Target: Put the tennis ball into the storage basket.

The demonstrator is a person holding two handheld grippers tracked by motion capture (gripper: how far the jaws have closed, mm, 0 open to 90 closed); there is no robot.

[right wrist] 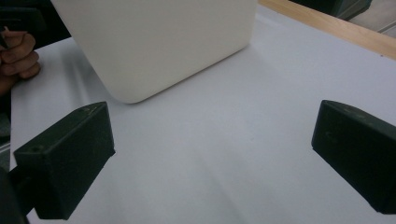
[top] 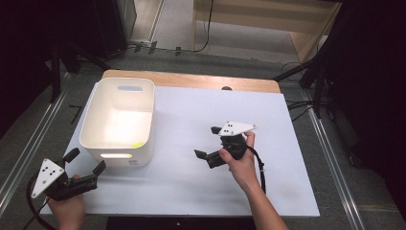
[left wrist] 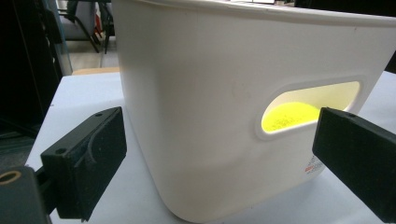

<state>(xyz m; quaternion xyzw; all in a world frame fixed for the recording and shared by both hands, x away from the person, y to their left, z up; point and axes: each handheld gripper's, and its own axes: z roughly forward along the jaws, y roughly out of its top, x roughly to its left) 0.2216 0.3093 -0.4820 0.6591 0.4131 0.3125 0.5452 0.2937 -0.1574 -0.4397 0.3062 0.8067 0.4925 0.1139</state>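
High view puts your left gripper just beside the near end of the white bin, jaws spread and holding nothing; a yellow-green thing glows through the handle slot, so it lies inside already. Your right gripper hovers over the bare white board, well apart from the bin — jaws also wide, empty. The loading looks done; nothing waits outside.

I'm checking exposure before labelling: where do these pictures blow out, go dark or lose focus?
High view: the white bin's floor glares and the room's edges fall black. Left gripper view: yellow glows through the handle slot, near jaws soft. Right gripper view: even light on the white table, jaws slightly blurred.
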